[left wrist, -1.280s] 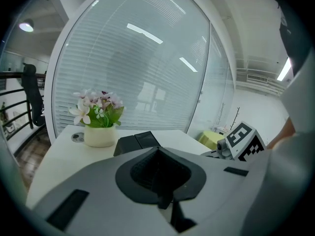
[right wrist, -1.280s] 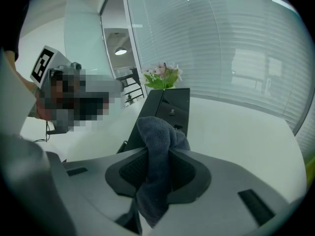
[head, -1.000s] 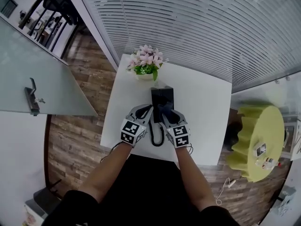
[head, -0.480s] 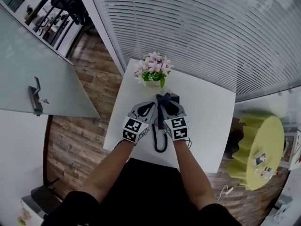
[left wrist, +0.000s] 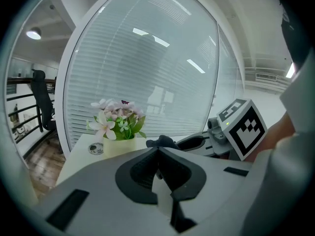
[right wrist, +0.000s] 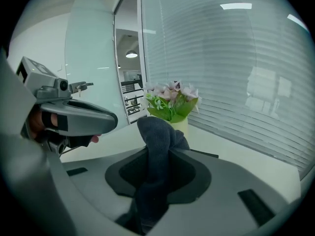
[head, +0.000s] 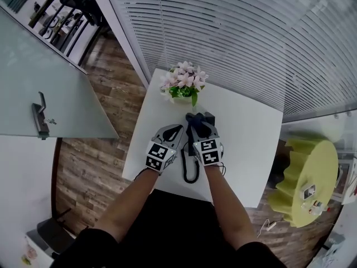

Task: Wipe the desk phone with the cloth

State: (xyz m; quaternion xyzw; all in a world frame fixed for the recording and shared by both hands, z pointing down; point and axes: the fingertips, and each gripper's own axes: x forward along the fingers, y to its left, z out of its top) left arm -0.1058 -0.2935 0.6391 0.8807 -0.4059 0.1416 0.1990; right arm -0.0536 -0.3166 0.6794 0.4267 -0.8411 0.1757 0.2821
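— Where is the cloth sitting?
— The right gripper (right wrist: pixel 158 154) is clenching the dark cloth (right wrist: pixel 158 132), which is hanging over the desk phone (head: pixel 209 116) mid-table.
— And the left gripper (left wrist: pixel 158 150)?
— It is holding nothing, jaws pressing together, just left of the phone.
— Room?
— The white table (head: pixel 245 133) is lying bare rightward; the flower pot (head: pixel 183 85) is standing just beyond the phone, and the coiled cord (head: pixel 189 171) is trailing toward the near edge.

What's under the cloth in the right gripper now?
The desk phone: only its far corner and coiled cord show. The cloth and right gripper cover the rest, so contact can't be confirmed.
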